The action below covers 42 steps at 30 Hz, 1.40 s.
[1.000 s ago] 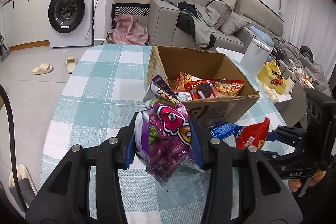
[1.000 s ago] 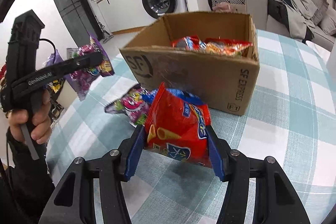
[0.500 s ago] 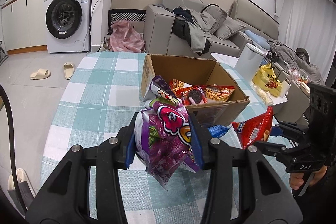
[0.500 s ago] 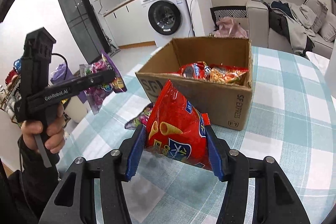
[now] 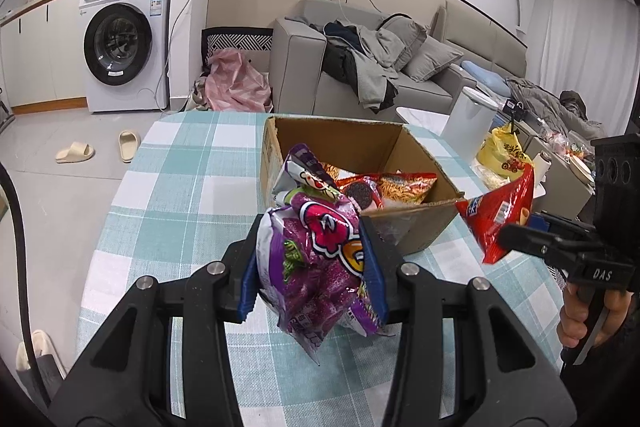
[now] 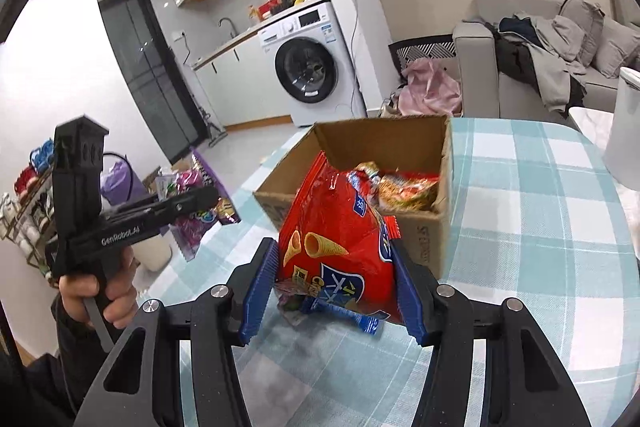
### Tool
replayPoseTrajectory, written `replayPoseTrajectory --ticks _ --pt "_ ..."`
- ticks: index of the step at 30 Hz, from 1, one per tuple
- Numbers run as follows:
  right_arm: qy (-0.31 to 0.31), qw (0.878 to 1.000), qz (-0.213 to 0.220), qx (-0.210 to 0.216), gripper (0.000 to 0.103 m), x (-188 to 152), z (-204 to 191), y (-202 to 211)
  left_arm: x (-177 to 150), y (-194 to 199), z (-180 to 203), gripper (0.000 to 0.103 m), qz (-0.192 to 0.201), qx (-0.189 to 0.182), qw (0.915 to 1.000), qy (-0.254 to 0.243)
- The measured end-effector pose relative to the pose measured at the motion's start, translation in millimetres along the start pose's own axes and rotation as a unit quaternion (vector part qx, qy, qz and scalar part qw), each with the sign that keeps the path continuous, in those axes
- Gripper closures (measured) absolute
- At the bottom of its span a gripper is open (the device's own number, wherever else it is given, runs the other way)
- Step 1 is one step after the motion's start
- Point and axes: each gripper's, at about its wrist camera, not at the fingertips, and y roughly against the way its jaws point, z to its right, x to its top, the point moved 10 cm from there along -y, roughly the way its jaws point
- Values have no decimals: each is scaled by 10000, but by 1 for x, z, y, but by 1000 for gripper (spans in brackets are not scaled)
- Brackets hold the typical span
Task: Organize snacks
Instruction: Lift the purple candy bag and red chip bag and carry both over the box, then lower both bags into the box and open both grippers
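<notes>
Two bags have been lifted clear of the table, purple bag [image 5: 316, 259] clamped in the left gripper [image 5: 312, 271], red bag [image 6: 336, 251] in the right gripper [image 6: 336, 291], with the box [image 5: 412, 223] just ahead for dropping.

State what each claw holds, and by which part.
Left claw: purple snack bag, pinched across its middle. Right claw: red cone-snack bag, pinched across its lower half.

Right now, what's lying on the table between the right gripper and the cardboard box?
In the right wrist view, a small blue wrapped snack lies on the checked tablecloth, under the gripped red chip bag, before the brown cardboard box.
</notes>
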Motion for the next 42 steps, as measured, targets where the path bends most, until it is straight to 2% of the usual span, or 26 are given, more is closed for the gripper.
replayPoseTrajectory --ticks 20,22,33,42 --pt "-244 9990 343 -142 47 54 15 -18 50 -29 40 63 164 -132 9995 -222" --pt "-244 9988 327 -282 47 58 19 -25 55 -36 42 63 178 -127 9995 -208" --pt "-544 9976 327 -268 47 79 33 -56 63 -92 37 63 -5 -78 9999 -72" --pt "-828 9958 261 -304 47 89 46 -87 62 -125 36 63 -29 70 9997 -237"
